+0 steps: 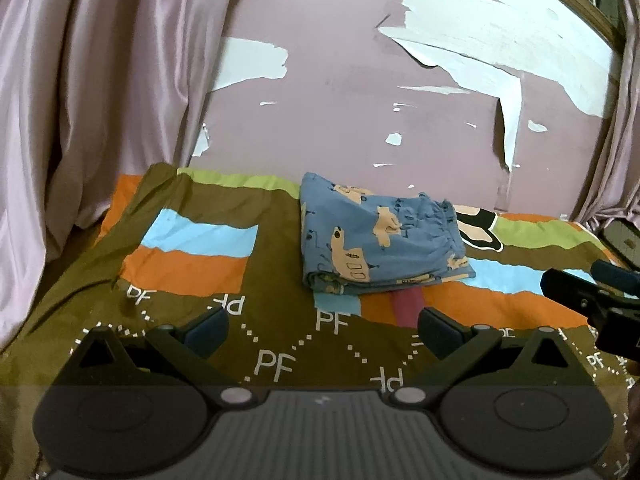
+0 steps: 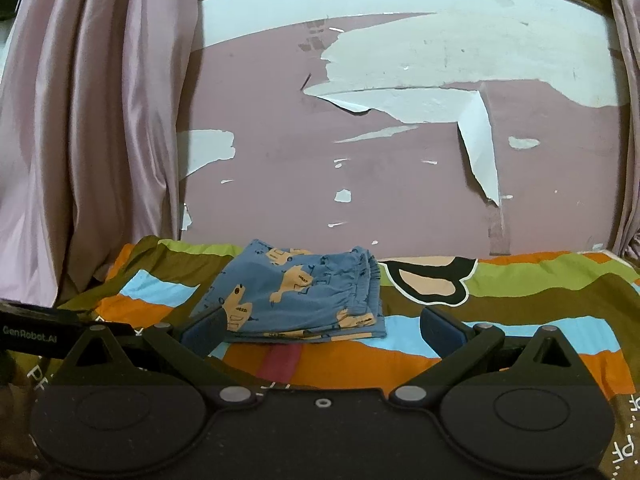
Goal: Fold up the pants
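Pants (image 2: 296, 296), blue printed cloth folded into a compact stack on the bedspread (image 2: 520, 312) near the wall, likely light and limp (best pinched at the layered near edge); left tool (image 1: 322, 332) and right tool (image 2: 320, 330) both agape, empty.

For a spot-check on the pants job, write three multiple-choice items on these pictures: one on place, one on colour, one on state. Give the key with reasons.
1. Where do the pants lie?
A. on the bedspread, near the wall
B. on the floor
C. over the curtain

2. What is the main colour of the pants?
A. red
B. blue
C. white

3. How do the two grippers stand?
A. both shut on the pants
B. one open, one shut
C. both open, holding nothing

Key: 1 A, the folded bundle rests on the patterned bedspread below the peeling wall. 2 B, blue cloth with tan figures. 3 C, the left gripper and right gripper show fingers spread wide with nothing between them.
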`<state>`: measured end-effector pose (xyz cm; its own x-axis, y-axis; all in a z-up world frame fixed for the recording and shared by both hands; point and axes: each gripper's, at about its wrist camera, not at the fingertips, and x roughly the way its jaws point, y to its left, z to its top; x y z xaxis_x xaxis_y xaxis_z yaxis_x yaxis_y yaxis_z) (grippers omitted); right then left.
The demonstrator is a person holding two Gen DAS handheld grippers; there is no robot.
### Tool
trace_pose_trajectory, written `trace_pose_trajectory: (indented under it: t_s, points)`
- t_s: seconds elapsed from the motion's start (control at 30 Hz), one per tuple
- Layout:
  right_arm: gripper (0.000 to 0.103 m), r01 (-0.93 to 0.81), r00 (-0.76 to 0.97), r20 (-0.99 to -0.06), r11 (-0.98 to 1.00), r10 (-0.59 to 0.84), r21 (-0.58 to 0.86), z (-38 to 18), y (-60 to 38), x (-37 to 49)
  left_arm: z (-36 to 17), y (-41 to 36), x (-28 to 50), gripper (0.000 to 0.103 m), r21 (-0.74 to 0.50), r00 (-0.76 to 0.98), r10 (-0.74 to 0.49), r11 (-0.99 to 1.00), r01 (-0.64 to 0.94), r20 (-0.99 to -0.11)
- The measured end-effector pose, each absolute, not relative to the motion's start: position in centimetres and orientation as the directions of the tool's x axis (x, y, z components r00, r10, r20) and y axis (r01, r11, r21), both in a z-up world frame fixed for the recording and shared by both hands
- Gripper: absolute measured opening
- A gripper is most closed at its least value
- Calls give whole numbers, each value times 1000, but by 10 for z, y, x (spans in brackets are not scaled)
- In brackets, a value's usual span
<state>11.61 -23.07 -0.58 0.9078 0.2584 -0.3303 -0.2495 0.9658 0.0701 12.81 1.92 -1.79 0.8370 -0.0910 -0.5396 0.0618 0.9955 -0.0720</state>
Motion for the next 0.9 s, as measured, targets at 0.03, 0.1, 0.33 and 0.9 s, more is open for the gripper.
trace_pose_trajectory:
  t_s: [0.03,0.1,0.33,0.9]
  points:
    - [102,-245,911,-324,967,253,67,-7,-231,114,-18,18,127,103,-68,839,-90,996,63,-537]
    - [102,-232,919,-311,971,240,64,-9,-231,110,-19,17,125,103,-64,841,-89,996,64,-534]
    - [102,-222,920,-317,973,230,60,-22,-232,99,-26,12,119,103,-31,837,-79,997,74,-541]
    - [102,-220,895,-381,972,232,76,-37,-230,87,-40,16,104,103,-2,828,-57,998,68,-558]
